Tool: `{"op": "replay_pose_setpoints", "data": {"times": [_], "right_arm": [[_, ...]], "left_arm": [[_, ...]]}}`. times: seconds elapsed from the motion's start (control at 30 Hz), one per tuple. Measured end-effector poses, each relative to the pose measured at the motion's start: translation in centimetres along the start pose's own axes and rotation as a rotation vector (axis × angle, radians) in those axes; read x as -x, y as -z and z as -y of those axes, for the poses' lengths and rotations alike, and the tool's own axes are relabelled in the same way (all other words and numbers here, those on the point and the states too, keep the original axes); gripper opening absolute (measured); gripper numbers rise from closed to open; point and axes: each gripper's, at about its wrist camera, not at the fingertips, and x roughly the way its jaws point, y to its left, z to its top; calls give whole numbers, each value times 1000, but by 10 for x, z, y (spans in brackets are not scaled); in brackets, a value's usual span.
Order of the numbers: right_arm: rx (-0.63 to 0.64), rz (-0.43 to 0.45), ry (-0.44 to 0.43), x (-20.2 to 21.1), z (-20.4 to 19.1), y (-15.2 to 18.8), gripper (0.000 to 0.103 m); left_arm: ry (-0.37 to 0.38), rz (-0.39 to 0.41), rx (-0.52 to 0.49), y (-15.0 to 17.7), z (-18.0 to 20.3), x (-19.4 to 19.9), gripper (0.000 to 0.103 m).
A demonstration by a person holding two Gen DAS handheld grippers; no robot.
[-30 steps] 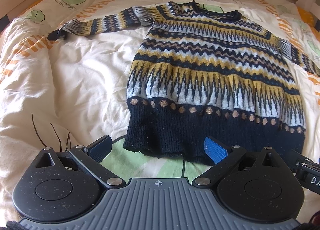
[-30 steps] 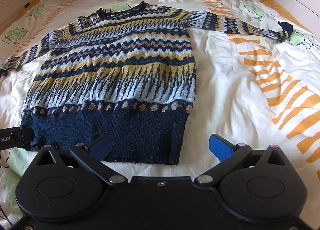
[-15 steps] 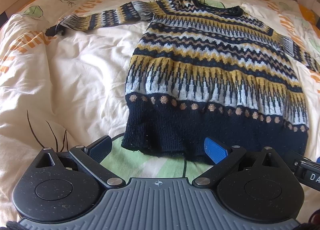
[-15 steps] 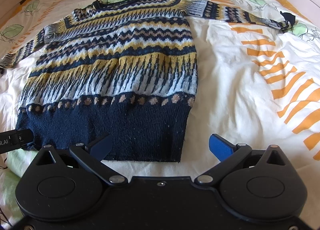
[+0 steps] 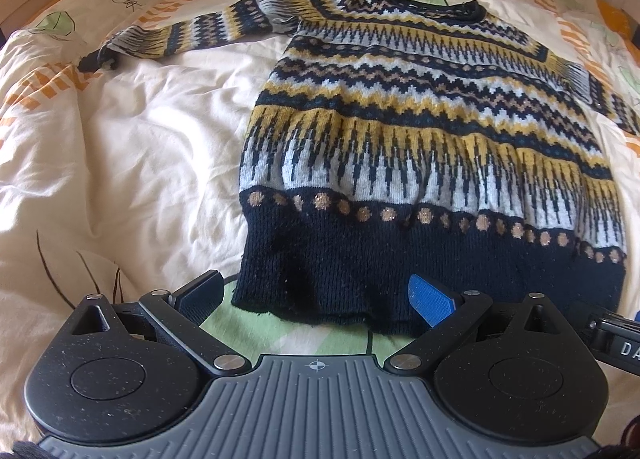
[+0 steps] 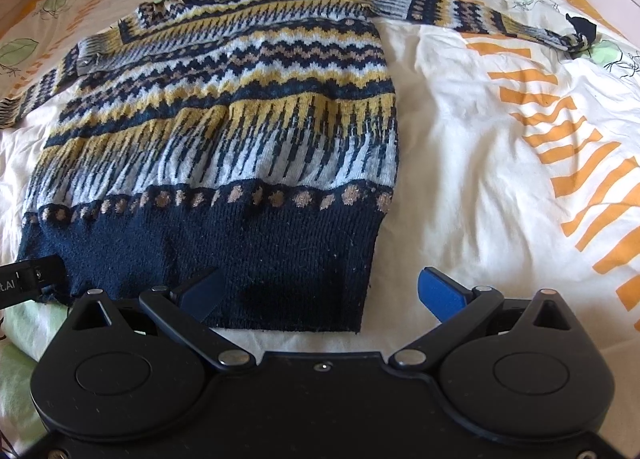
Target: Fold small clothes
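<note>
A cream duvet (image 5: pixel 132 163) printed with green leaves and orange stripes covers the bed. The left gripper (image 5: pixel 316 295) hangs spread at the hem's left corner of the sweater (image 5: pixel 420 131), a navy, mustard and grey zigzag knit lying flat, sleeves outstretched. The right gripper (image 6: pixel 320 293), also spread, straddles the right corner.

1. One sweater (image 5: pixel 420 131) (image 6: pixel 224 131), flat on the duvet (image 5: pixel 132 163) (image 6: pixel 472 163), both sleeves spread out sideways.
2. One duvet, under the sweater.
3. Two grippers: left gripper (image 5: pixel 316 297) and right gripper (image 6: pixel 320 293), each at the sweater's navy hem, jaws wide apart, nothing in them.
</note>
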Motion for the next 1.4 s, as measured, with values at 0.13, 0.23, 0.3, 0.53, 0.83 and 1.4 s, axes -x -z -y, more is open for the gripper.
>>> {"op": "replay_pose_setpoints", "data": {"times": [0.13,0.23,0.3,0.53,0.83,1.4], "right_arm": [[-12,-17,-5,-8,3,-4,102],[-21,-26,-7,-13,6,-6,102],[-32,-38,-20,-17,9,-7,102],[-52,-64,-56,-27,14,-9,103],[-49,-66,-118,-31,24,-8,103],[-57,-25,-162,-13,45,-16,89]], "left_arm": [[6,-5,-10,-6,3,-7,100],[12,-8,-11,-11,3,-12,100],[11,-8,-14,-15,4,-17,100],[19,-33,-27,-25,5,-37,100],[49,-53,-24,-24,3,-55,103],[117,9,27,-65,-21,-54,101]]}}
